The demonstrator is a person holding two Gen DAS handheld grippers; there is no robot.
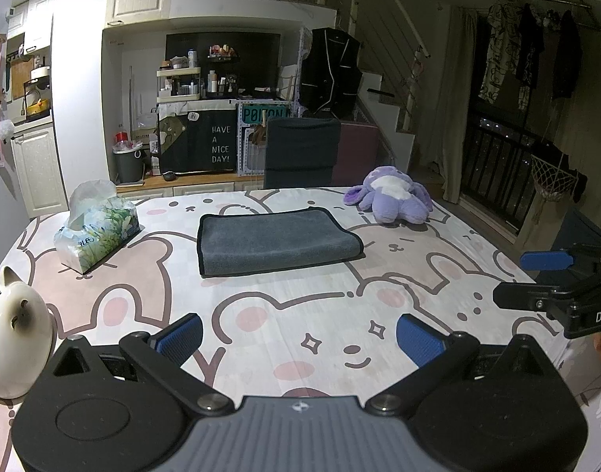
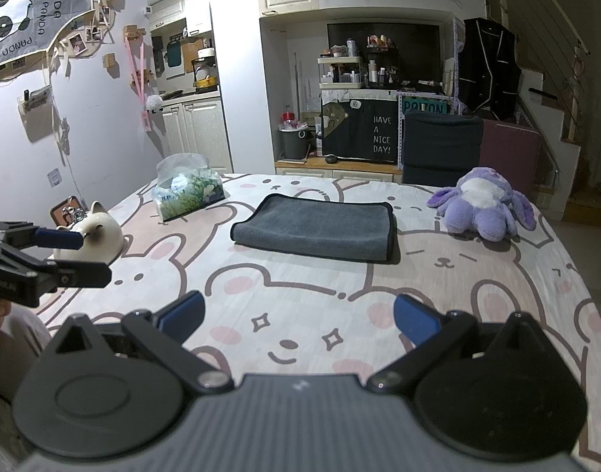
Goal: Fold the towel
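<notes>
My left gripper [image 1: 300, 338] sits closest to me, low over the near edge of the table, its blue-padded fingers [image 1: 182, 336] spread wide with nothing between them. My right gripper [image 2: 298, 320] hangs beside it at about the same height, its jaws just as wide and empty; from the left camera I catch it side-on at the right edge [image 1: 536, 279].

Under both is the white tablecloth printed with pink-cheeked bears and rabbits [image 1: 300, 306]. At my left, near the edge, stands a cream ceramic cat-shaped figure with dark ears [image 1: 15, 334].

Further out, around the middle of the table and well apart from both grippers, lies the grey microfibre towel with black trim [image 1: 276, 240], folded into a flat rectangle. To its left sits a soft plastic pack of tissues with a green leaf print [image 1: 97, 234]; to its right, towards the far edge, a purple and white plush toy [image 1: 392, 196].
</notes>
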